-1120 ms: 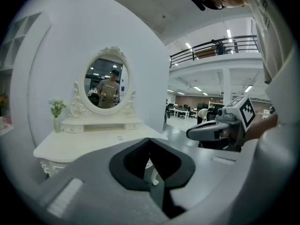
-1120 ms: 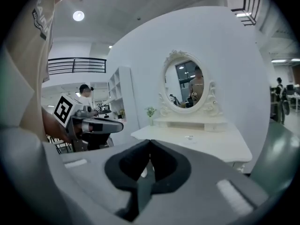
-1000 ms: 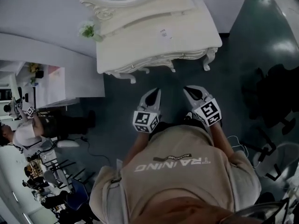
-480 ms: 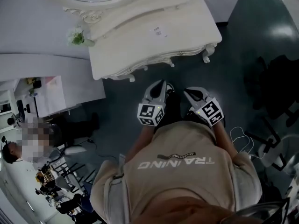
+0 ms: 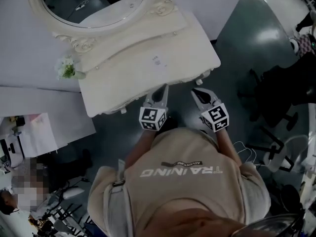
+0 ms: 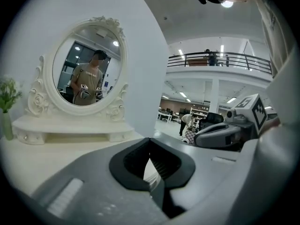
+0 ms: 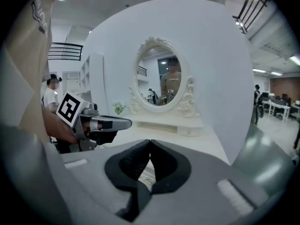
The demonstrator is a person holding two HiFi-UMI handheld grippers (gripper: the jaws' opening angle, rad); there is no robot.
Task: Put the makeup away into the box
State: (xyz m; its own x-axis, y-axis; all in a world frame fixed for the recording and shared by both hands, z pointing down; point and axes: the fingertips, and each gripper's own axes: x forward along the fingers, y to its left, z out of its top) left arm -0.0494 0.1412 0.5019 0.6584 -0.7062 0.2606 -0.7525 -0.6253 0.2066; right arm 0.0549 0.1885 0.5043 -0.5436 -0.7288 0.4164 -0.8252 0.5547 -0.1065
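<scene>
The left tool (image 5: 162, 89) and right tool (image 5: 197, 92) are pointing at the one white worktop (image 5: 123, 78), each with jaws together, gripping nothing. One small pale item (image 5: 156, 59) is lying mid-worktop below one oval mirror (image 5: 94, 4), its long axis unreadable.

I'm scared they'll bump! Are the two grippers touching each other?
Apart. The head view shows dark floor between the left gripper and the right gripper.

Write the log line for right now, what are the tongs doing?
left tongs: shut, empty | right tongs: shut, empty | both by front edge of cream carved dressing table | makeup, box: not seen
</scene>
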